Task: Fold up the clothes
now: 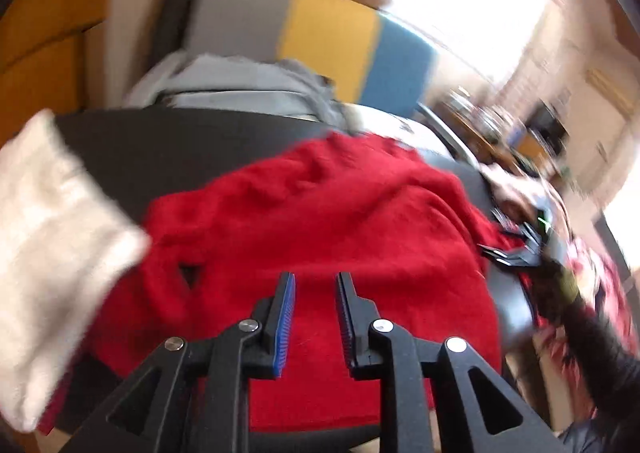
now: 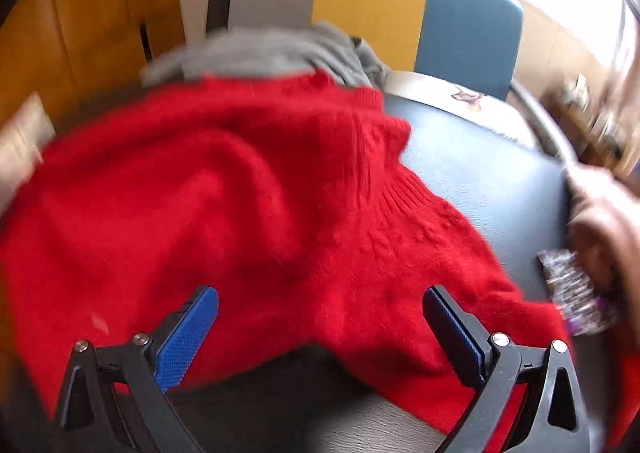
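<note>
A red knitted sweater [image 1: 320, 221] lies spread and rumpled on a dark round table [image 1: 132, 149]. It also fills the right wrist view [image 2: 224, 193]. My left gripper [image 1: 316, 285] hovers just above the sweater's near part, jaws a narrow gap apart, nothing between them. My right gripper [image 2: 320, 301] is wide open over the sweater's near edge, empty. In the left wrist view the right gripper [image 1: 516, 249] shows at the sweater's right edge. Both views are motion-blurred.
A white folded cloth [image 1: 52, 245] lies at the table's left. Grey clothes [image 1: 248, 85] are heaped on a grey, yellow and blue chair [image 2: 372, 1] behind the table. A hand [image 2: 600, 221] and a patterned item [image 2: 572, 293] are at the right.
</note>
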Available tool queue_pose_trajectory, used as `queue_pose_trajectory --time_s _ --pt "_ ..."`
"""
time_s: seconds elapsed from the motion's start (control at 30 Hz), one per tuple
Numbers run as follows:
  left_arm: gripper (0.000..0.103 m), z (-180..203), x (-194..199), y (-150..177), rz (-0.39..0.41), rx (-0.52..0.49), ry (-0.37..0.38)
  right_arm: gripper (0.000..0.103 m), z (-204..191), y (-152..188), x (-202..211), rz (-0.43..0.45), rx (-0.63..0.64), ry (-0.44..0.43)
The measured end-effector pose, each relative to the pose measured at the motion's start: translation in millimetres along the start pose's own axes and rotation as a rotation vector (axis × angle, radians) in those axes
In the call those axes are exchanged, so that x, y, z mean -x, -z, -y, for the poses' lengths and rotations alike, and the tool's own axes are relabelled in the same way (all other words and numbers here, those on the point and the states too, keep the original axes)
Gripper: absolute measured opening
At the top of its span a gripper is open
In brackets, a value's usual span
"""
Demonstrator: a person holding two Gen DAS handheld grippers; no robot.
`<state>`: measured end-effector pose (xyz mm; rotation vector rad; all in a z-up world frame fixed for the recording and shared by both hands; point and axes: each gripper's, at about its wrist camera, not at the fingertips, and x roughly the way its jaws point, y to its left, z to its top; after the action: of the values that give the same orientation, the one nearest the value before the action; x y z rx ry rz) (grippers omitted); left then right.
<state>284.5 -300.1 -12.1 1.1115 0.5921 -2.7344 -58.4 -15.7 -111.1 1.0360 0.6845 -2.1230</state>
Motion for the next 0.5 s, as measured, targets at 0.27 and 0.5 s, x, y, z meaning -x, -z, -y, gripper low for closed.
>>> queue_pose_trajectory --time_s 0.27,0.5 --pt "0.022 86.0 -116.7 52.8 -0.274 -0.142 0.062 0.103 55.2 9.8 -34.7 -0.063 -0.167 -0.053" --pt "0.035 93.5 -103.9 78.0 -0.147 0.068 0.116 0.103 126.1 1.1 -59.9 -0.049 -0.264 0.052"
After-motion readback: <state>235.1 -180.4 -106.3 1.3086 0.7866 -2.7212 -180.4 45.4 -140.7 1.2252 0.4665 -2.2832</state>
